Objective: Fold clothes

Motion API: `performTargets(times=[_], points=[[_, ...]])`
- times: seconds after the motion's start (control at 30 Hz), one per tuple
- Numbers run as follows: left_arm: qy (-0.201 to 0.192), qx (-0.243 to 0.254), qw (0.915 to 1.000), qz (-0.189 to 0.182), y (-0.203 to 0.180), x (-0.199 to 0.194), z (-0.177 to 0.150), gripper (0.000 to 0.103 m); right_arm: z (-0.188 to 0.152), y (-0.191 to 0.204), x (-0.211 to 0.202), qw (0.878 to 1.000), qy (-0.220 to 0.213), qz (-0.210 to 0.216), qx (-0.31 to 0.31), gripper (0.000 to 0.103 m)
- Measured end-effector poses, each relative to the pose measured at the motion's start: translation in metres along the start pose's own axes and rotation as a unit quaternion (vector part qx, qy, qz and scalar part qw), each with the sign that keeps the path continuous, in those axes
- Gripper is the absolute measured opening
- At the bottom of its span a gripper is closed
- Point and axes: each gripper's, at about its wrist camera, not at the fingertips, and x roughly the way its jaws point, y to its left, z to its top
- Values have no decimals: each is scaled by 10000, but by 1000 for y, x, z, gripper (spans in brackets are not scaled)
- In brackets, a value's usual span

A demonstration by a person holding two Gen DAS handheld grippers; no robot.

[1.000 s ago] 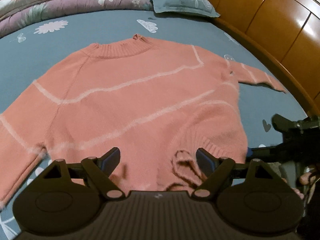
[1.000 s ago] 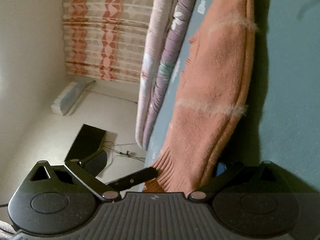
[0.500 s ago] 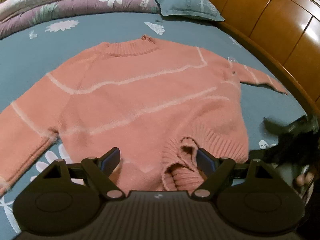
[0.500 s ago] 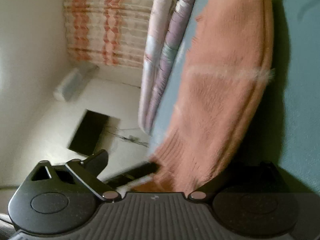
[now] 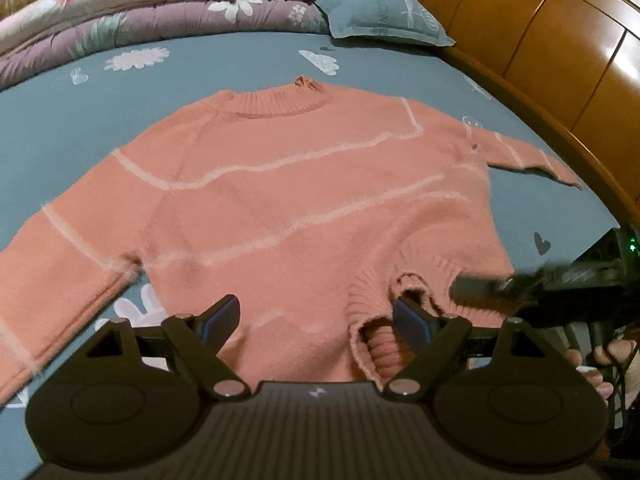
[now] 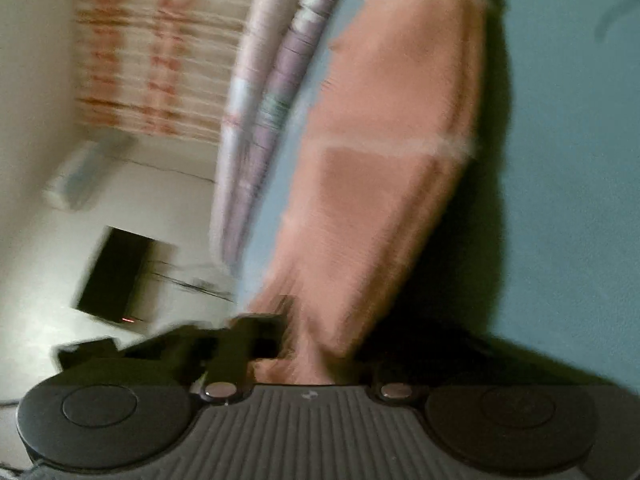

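A salmon-pink sweater (image 5: 288, 200) with pale stripes lies flat on the teal bed sheet (image 5: 80, 120), collar at the far side and both sleeves spread out. My left gripper (image 5: 316, 316) hovers open over the near hem, its right finger (image 5: 412, 320) beside a rumpled fold; the pads press on nothing. In the left wrist view my right gripper (image 5: 476, 286) comes in blurred from the right at the hem's right corner, with a hand (image 5: 600, 360) behind it. The blurred right wrist view shows the right gripper (image 6: 312, 348) shut on the sweater (image 6: 380, 180) hem.
Folded quilts (image 5: 160, 12) and a teal pillow (image 5: 380, 8) lie along the far side of the bed. A wooden headboard (image 5: 560, 60) runs down the right. Beyond the bed's edge are a pale floor, a black box (image 6: 116, 276) and a patterned curtain (image 6: 160, 40).
The right gripper's jaws have gone from wide open to shut on the hem, and the hem by it has bunched up. The left gripper has drawn back a little, still open.
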Motion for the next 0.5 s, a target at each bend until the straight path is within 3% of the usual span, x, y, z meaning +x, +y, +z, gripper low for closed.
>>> performTargets(times=[0.2,0.3,0.5], points=[[-26,59,10000,-66,1,-9,-1,84,3,25,-63,9969,-253,-614,-415,11],[62,80,9999,-91,-1,-5,-3,84,5,43,-95,9903,-160,-1072,-865,11],[179,160,9996,-154,-10,1,-6,84,15,61,-144,9582,468,-2233,-1727,11]])
